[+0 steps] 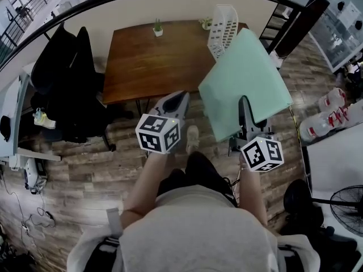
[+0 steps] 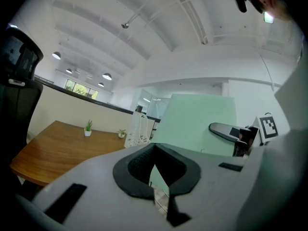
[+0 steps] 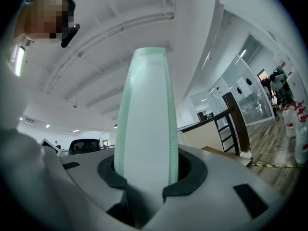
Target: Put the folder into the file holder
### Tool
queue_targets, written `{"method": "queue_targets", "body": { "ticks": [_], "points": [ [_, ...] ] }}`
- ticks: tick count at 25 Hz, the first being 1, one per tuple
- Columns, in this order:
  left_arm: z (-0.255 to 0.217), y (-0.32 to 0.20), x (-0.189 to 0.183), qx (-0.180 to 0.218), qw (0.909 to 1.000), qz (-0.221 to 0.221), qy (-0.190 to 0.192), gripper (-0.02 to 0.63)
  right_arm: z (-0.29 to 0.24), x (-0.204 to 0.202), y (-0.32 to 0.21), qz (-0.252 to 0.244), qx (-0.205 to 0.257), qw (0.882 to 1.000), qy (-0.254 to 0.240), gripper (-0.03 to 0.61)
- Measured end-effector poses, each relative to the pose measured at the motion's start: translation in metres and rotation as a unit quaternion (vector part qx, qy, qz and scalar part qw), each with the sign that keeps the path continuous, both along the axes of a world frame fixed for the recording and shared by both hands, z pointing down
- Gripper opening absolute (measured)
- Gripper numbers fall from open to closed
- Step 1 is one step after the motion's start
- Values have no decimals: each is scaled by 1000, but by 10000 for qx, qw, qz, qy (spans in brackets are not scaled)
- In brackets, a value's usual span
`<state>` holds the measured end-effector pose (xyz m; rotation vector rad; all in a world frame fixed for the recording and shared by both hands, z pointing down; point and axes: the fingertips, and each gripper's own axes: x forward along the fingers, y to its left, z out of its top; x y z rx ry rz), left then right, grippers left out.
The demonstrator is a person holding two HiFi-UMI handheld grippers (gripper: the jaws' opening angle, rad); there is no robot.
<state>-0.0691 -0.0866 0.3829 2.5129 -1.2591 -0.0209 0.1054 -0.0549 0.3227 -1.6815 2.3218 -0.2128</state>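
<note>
right gripper (image 1: 245, 102) jaws clamp a thick pale-green folder (image 1: 241, 67); left gripper (image 1: 183, 95) jaws closed, empty.

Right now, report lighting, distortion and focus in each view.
Head view: even light, fisheye bows the brown wooden table, corners dark. Left gripper view: black circular vignette, ceiling lamps glare, pale green flat folder sharp. Right gripper view: the folder's edge fills the centre, washed nearly white.
</note>
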Motion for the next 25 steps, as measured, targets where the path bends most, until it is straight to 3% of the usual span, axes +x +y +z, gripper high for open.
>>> {"method": "queue_targets", "body": {
  "ticks": [10, 17, 25],
  "points": [
    [22, -62, 12, -243, 9995, 126, -161, 12, 2, 14, -64, 70, 5, 10000, 9, 164],
    [16, -125, 34, -128, 9987, 412, -282, 12, -15, 39, -122, 240, 270, 9993, 42, 164],
    [-4, -196, 41, 6, 9991, 334, -261, 12, -45, 84, -180, 615, 681, 9955, 252, 166]
  ]
}}
